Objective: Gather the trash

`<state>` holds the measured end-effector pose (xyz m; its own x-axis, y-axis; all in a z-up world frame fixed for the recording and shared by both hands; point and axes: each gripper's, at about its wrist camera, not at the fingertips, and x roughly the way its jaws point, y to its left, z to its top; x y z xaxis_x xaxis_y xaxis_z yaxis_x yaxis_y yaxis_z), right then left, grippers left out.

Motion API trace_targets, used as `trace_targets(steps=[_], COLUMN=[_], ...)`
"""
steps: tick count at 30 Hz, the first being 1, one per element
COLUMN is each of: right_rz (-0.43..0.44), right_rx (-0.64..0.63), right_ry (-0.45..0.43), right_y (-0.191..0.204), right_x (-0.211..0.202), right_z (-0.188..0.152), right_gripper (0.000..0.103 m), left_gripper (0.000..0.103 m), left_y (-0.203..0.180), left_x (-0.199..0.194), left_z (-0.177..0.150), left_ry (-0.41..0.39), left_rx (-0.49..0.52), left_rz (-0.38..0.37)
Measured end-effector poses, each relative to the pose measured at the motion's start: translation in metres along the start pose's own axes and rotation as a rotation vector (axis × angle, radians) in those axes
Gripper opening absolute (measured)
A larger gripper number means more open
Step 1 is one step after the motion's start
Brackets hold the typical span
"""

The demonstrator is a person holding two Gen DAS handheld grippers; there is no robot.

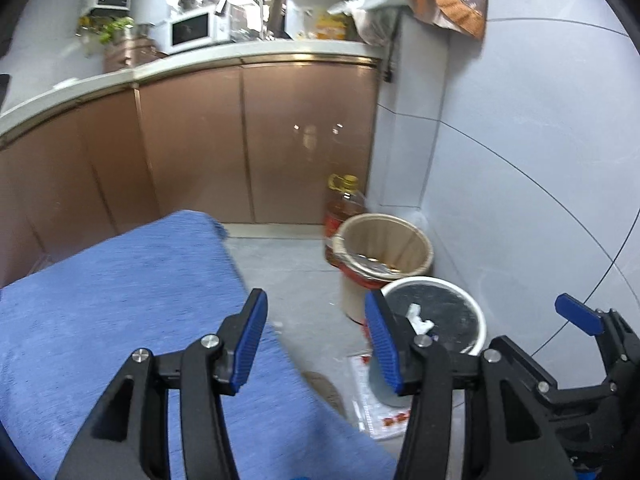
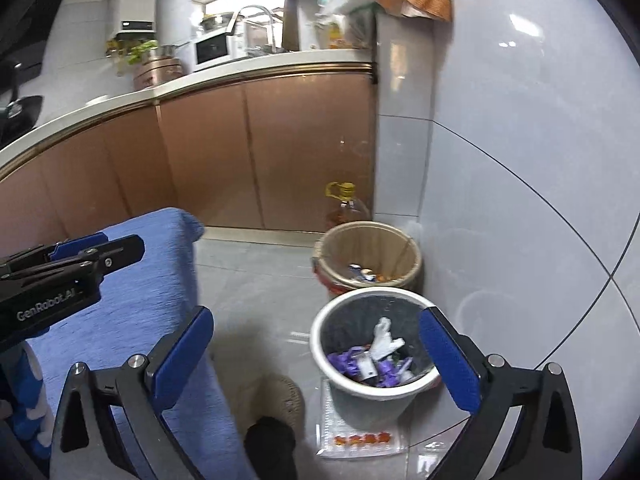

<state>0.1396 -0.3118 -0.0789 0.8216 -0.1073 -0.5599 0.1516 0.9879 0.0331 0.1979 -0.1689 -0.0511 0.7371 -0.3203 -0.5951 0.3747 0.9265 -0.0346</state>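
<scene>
Kitchen corner, tiled floor, two bins.
We hold left gripper and right gripper spread, empty, above white bin containing trash.

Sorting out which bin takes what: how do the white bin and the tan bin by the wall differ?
The white bin has a dark liner; the tan bin has a pale beige one. The white bin stands nearer the grippers, on a printed sheet; the tan bin sits behind it, next to an oil bottle. The white bin holds white and purple scraps; the tan bin holds a few small bits. Both are round, open-topped and on the floor beside the tiled wall.
</scene>
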Motion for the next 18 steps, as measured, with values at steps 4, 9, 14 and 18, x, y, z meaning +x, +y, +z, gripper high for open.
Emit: trace_targets(steps=[4, 9, 14, 18], right_rz=[0.030, 0.027, 0.024, 0.025], right_rx=[-0.036, -0.079, -0.090, -0.106], right_ry=[-0.018, -0.033, -0.031, -0.031], right_y=[0.026, 0.047, 0.055, 0.066], right_x=[-0.010, -0.017, -0.018, -0.021], right_z=[-0.003, -0.009, -0.015, -0.021], right_gripper=[0.103, 0.103, 0.103, 0.103], left_gripper=[0.049, 0.049, 0.055, 0.058], left_y=[0.015, 0.032, 0.047, 0.056], left_x=[-0.021, -0.045, -0.058, -0.063], left_z=[-0.012, -0.024, -0.035, -0.043], left_ry=[-0.035, -0.061, -0.075, -0.077], left_rx=[-0.004, -0.034, -0.048, -0.058], left_rz=[0.056, 0.093, 0.150, 0.175])
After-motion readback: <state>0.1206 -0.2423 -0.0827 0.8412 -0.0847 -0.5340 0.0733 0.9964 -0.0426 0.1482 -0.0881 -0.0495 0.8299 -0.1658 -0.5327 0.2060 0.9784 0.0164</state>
